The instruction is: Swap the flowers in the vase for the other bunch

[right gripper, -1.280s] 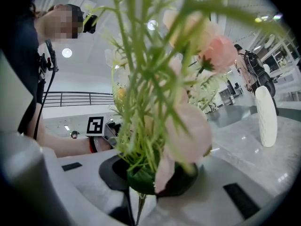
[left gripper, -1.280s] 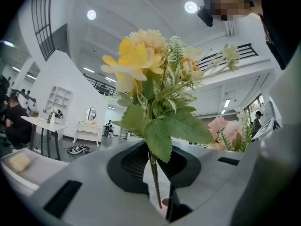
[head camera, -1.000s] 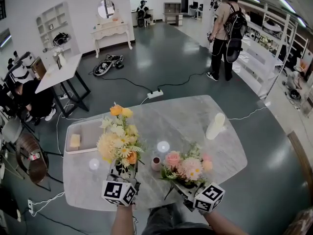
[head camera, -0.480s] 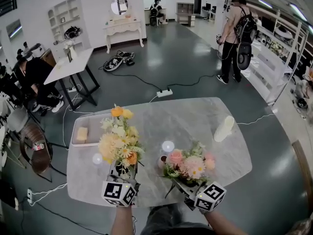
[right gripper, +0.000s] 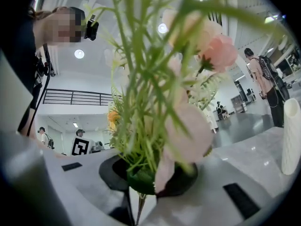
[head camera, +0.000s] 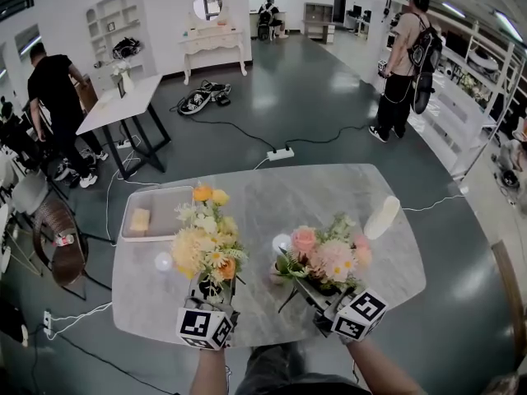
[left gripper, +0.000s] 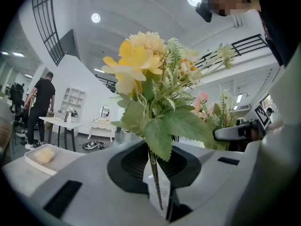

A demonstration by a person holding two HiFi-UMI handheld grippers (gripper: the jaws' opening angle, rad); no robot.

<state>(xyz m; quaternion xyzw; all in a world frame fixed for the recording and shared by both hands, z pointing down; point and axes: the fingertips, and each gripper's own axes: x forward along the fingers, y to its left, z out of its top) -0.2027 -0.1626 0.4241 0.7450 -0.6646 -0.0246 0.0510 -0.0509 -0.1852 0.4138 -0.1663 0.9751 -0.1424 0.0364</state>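
My left gripper (head camera: 212, 293) is shut on the thin stem of a yellow and orange bunch (head camera: 206, 241), which it holds upright over the near left of the marble table (head camera: 247, 196). In the left gripper view the stem (left gripper: 156, 187) is pinched between the jaws. My right gripper (head camera: 319, 292) is shut on the green stems of a pink bunch (head camera: 325, 253), held upright at the near right. A white vase (head camera: 381, 217) stands at the table's right edge, beyond the pink bunch; it also shows as the vase (right gripper: 292, 135) in the right gripper view. No flowers show in it.
A white tray (head camera: 156, 212) with a yellow block lies at the table's far left. Two small round white lights (head camera: 163, 262) sit on the top. A power strip (head camera: 281, 153) and cables lie on the floor beyond. People stand at a side table far left and by shelves far right.
The right gripper has lifted the pink bunch and carried it a little farther over the table. The left gripper with the yellow bunch has sunk slightly. A person at far left now stands.
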